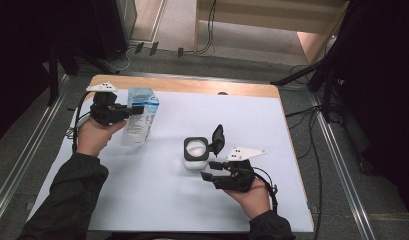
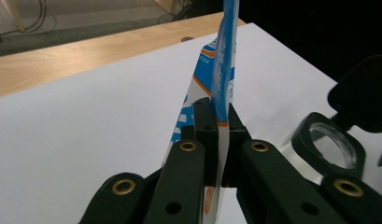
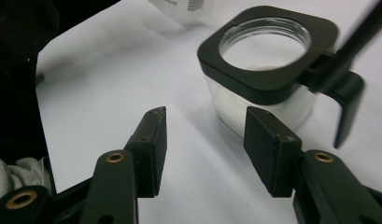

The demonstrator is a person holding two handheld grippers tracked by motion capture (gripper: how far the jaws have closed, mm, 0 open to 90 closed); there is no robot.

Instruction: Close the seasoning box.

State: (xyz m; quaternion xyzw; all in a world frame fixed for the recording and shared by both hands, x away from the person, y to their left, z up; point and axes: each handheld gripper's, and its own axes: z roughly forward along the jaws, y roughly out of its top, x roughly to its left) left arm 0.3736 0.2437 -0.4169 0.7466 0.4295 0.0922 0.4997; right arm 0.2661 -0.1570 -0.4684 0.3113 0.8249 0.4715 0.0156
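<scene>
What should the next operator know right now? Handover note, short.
Left gripper: shut on the blue-and-white pouch, holding it upright at the table's far left.
Right gripper: open and empty, just short of the jar.
The jar stands mid-table on the white sheet, its flip lid open.
Done: pouch picked up, jar opened.
Left, probably: bring the pouch to the jar and pour; the right gripper could steady the jar.

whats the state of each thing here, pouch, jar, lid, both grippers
pouch: held off the table, pinched flat
jar: upright on the table, mouth open
lid: flipped up on its hinge
left gripper: shut on the pouch
right gripper: open, empty, beside the jar
</scene>
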